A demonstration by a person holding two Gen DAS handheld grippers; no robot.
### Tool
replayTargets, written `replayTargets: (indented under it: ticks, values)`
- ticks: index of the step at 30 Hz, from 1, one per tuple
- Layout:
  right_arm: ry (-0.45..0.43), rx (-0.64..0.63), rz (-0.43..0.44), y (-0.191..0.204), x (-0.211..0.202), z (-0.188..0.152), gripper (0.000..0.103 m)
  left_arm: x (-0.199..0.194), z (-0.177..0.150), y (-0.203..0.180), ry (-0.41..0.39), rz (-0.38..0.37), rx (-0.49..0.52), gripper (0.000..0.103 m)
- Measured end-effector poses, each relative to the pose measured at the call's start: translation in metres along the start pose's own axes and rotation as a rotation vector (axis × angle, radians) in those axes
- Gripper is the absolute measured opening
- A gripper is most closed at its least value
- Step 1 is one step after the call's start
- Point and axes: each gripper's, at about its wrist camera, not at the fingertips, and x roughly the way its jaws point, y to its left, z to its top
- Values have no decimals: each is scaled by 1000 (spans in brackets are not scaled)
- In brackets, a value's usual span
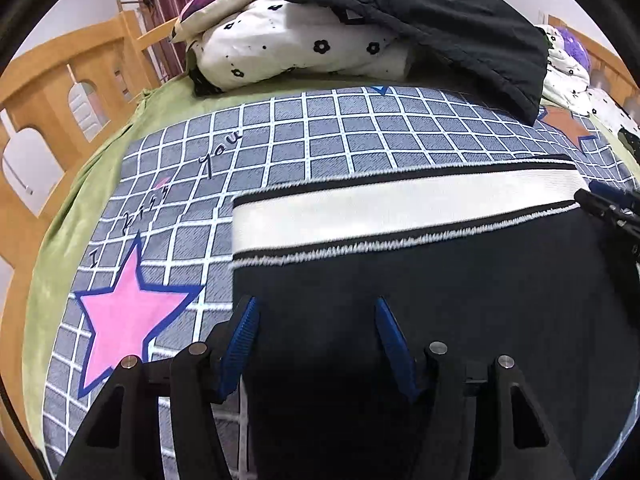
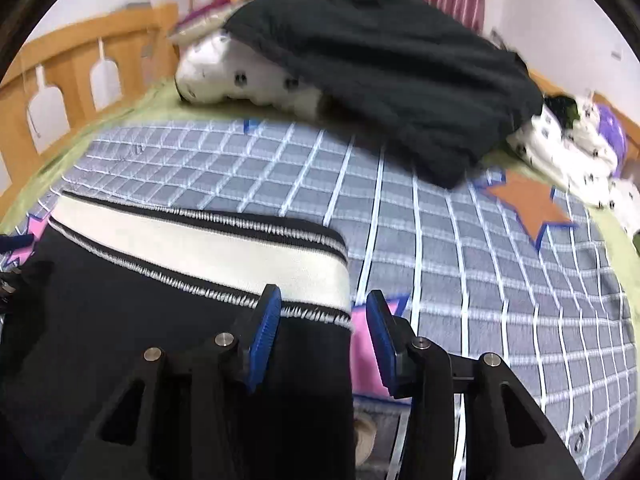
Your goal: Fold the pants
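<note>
Black pants (image 1: 420, 288) with a wide white waistband (image 1: 400, 208) lie flat on the grid-patterned bed sheet. My left gripper (image 1: 316, 320) is open, its blue pads over the pants' left side just below the waistband. The pants also show in the right wrist view (image 2: 140, 320), waistband (image 2: 224, 252) running left to right. My right gripper (image 2: 320, 320) is open, straddling the pants' right edge at the waistband corner. The right gripper's tip shows at the right edge of the left wrist view (image 1: 612, 204).
A grey-blue grid sheet (image 1: 320, 136) with a pink star (image 1: 128, 312) and an orange star (image 2: 528, 204) covers the bed. A pile of quilts under a black garment (image 1: 440, 28) lies at the far side. A wooden bed rail (image 1: 60, 92) runs along the left.
</note>
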Motion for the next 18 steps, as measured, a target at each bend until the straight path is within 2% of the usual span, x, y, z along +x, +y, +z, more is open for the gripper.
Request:
replayTargets:
  ticks: [2,4,6,8,11,15,18]
  values:
    - [24,-15,-2,0,1,11,42,-5,10,-1,-27,8,-8,60]
    - [39,18,13,-3,2,20,38,-8,23,6,-70,4,-71,60]
    - [32,38,15,-3,7,26,37,2,30,10,-40,-27,-103,60]
    - [39,16,-2,-1,18,29,36,19,29,10,-6,-40,-94,62]
    - [46,-20,-11,2,26,26,36,18,24,4,-46,-33,-18,64]
    - [67,1,-27,-4,33,25,36,10,27,10,-59,-53,-57,64]
    - [54,-28,-63,2,31,23,36,17,24,9,-54,-25,-36,70]
